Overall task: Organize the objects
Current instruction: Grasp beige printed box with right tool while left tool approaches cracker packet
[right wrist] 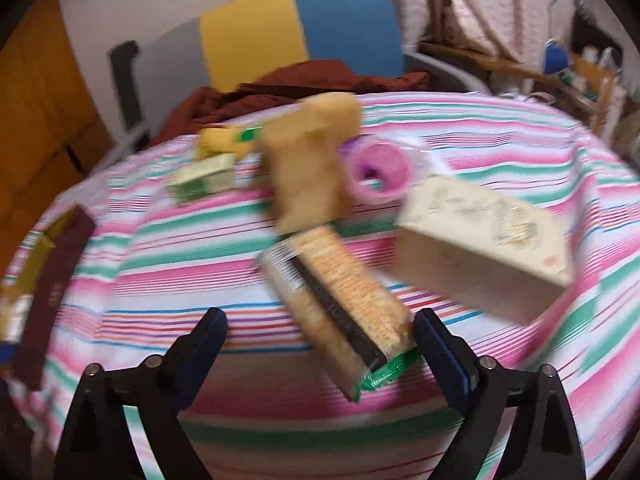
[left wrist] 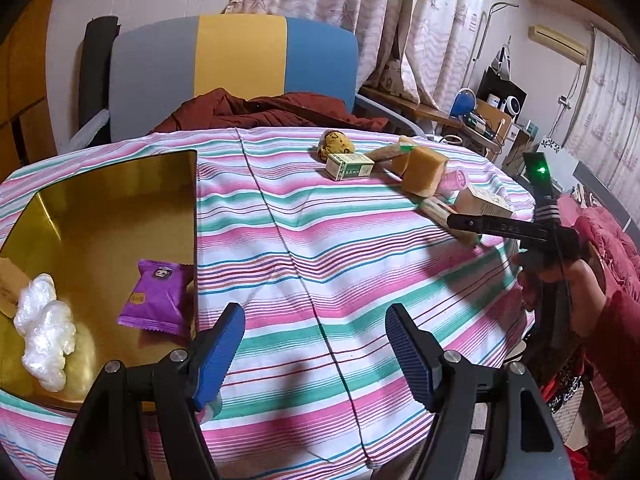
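Gold tray [left wrist: 120, 200] on striped tablecloth [left wrist: 320, 240] holds purple snack packet [left wrist: 156, 300] and white plastic wad [left wrist: 44, 332]. Left gripper [left wrist: 316, 344] hovers just beside tray, jaws spread, nothing between. Right gripper [right wrist: 320, 344], well apart from tray, jaws spread around cracker pack [right wrist: 340, 304], near end between the pads, contact unclear through blur. Cream box [right wrist: 480, 248] beside pack.

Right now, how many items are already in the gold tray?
3 visible. Purple snack packet near the gold tray's right wall; crumpled clear plastic at lower left; a tan card at the left edge, cut off by the frame. More may sit out of view.
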A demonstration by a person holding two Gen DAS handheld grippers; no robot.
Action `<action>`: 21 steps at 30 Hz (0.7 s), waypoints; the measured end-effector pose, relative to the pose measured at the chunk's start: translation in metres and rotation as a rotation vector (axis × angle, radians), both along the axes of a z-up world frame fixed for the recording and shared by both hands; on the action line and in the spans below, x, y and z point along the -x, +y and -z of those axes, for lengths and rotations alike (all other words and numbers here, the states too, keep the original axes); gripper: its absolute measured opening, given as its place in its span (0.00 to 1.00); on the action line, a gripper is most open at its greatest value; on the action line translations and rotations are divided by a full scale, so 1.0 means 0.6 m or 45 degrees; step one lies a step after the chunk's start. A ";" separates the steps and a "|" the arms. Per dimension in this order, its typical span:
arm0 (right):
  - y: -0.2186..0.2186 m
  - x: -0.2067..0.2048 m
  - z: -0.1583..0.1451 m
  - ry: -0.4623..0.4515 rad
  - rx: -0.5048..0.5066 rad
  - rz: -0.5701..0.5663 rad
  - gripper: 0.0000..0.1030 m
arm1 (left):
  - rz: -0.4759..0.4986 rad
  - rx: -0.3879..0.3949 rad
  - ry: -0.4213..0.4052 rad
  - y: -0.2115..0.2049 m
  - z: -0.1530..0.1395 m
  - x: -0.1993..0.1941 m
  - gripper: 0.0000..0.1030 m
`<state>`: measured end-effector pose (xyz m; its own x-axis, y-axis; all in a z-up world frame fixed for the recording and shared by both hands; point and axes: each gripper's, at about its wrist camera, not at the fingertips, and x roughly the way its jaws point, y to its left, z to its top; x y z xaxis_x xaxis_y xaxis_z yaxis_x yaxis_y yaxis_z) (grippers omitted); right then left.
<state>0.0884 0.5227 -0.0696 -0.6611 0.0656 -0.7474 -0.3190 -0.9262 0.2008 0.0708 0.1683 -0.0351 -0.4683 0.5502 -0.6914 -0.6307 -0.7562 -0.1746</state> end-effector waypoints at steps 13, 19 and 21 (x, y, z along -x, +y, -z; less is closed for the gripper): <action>-0.007 0.007 0.008 0.056 0.141 0.035 0.93 | -0.013 -0.006 -0.016 0.014 -0.005 0.001 0.72; -0.096 -0.009 0.010 0.129 0.211 -0.130 0.93 | 0.029 0.013 -0.013 0.046 -0.008 0.002 0.72; -0.109 -0.018 0.007 0.149 0.204 -0.154 0.93 | 0.045 0.020 -0.011 0.057 -0.009 0.001 0.72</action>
<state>0.0991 0.4574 -0.0741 -0.7397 -0.1332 -0.6596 -0.1732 -0.9095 0.3778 0.0701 0.2025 -0.0299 -0.4429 0.5553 -0.7040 -0.6558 -0.7360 -0.1680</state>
